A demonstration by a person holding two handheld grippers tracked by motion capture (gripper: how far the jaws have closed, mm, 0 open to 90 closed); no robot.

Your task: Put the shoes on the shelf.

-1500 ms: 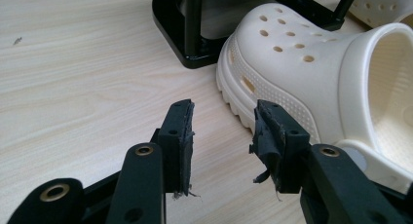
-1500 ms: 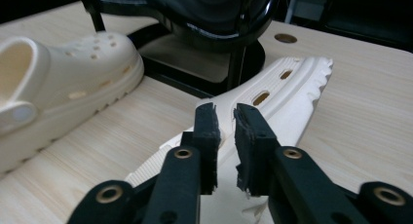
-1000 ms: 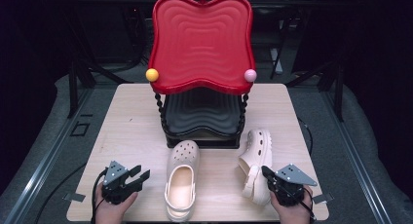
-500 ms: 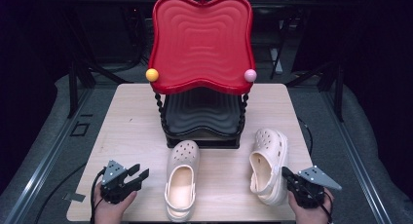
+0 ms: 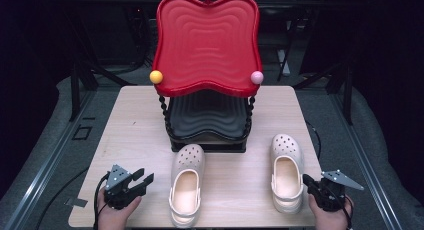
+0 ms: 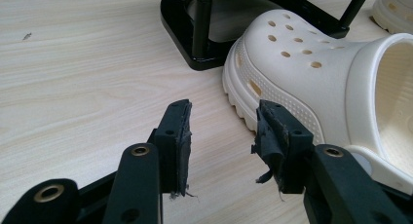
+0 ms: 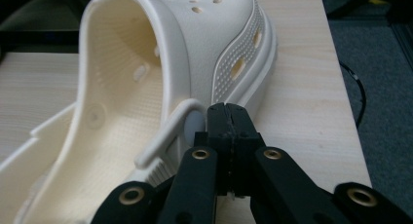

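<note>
Nearest, the right gripper, jaws pressed together on nothing, touches the right clog by its heel strap, the left gripper gapes empty beside the left clog, both clogs' toes toward the rack on the wooden table, dark room beyond.

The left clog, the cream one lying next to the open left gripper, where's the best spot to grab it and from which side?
Probably the near side wall of the left clog, taken from its left, where the open left gripper already points. The clog lies flat on its sole, heel toward the person, and that wall looks thin enough for one jaw inside the opening and one outside.
</note>
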